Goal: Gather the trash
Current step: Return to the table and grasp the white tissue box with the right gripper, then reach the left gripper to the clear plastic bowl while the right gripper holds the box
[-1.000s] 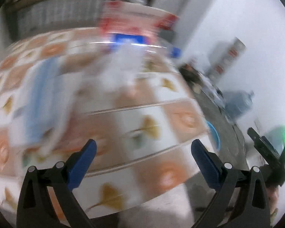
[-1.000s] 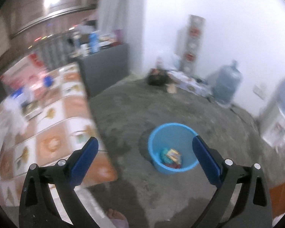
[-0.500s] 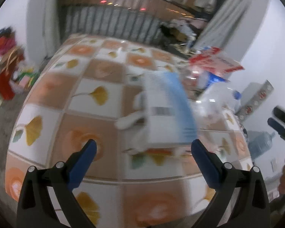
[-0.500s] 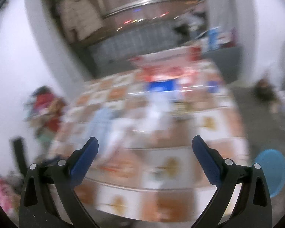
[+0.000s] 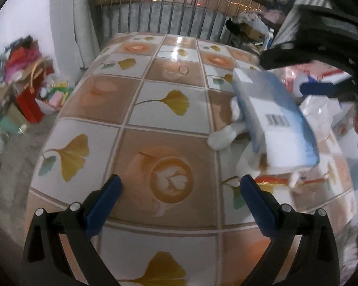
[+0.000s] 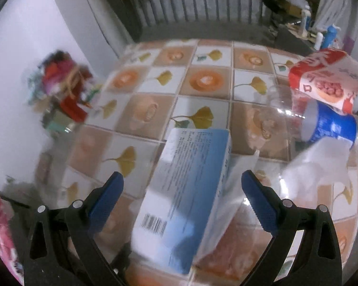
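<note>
The blue-and-white box is framed between the wide-spread jaws of the right tongs, ungripped; its long sides should be squared to the pads before closing; the left tongs are held wide, empty, with the box ahead to their right.

Both fisheye views are dim and bluish, lit from overhead indoors. Glare patches gleam on the glossy tablecloth near its far edge. Straight lines bow strongly toward the dark circular rims. Motion blur smears the right-wrist view most, softening the blue-and-white box and the clutter at left; the left-wrist view is sharper at centre, blurred at right.
</note>
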Tool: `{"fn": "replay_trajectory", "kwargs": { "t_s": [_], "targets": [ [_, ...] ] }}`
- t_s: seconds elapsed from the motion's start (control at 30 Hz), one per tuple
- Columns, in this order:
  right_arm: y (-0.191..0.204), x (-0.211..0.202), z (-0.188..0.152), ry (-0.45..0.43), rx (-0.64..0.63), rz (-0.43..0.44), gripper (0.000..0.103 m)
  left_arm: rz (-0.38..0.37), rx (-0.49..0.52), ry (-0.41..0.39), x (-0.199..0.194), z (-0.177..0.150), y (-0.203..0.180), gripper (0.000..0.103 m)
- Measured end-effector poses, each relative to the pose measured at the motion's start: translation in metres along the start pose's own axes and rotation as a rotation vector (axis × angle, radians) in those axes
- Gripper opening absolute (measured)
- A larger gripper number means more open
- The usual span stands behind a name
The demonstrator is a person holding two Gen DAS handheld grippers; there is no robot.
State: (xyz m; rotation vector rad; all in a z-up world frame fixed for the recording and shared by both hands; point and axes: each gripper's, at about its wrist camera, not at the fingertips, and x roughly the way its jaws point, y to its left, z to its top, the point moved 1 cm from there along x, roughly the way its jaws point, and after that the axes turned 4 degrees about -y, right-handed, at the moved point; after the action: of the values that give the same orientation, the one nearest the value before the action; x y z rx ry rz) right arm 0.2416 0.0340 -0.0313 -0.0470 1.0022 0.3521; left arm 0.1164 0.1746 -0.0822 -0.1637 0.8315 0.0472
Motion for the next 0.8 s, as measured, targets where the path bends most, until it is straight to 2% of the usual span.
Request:
{"fn": "replay_trajectory", "kwargs": {
  "t_s": [0.1,0.17,0.23,0.37,0.47,0.7,0.8],
  "targets": [
    [0.004,0.017,-0.003,0.022,-0.040,-0.047,0.093,0.016,0.025,-0.003,-0.002,-0.004,0.001,0.098],
    [0.006,0.024,-0.004,0.032,-0.061,-0.071,0.081,0.027,0.047,-0.007,-0.001,-0.006,-0.001,0.098],
    [0.005,0.033,-0.007,0.054,-0.068,-0.089,0.077,0.038,0.068,-0.007,-0.001,-0.008,-0.001,0.098],
    [0.003,0.028,-0.008,0.034,-0.057,-0.081,0.075,0.057,0.125,-0.010,0.000,-0.012,-0.005,0.098],
    [0.002,0.015,-0.006,0.002,-0.050,-0.040,0.074,0.055,0.125,-0.011,0.000,-0.012,-0.005,0.098],
    [-0.021,-0.049,-0.011,-0.103,0.038,0.175,0.073,0.050,0.135,-0.020,-0.001,-0.013,-0.003,0.098],
    [-0.041,-0.085,-0.020,-0.167,0.079,0.206,0.073,0.048,0.138,-0.021,-0.002,-0.014,-0.003,0.098]
  ]
}}
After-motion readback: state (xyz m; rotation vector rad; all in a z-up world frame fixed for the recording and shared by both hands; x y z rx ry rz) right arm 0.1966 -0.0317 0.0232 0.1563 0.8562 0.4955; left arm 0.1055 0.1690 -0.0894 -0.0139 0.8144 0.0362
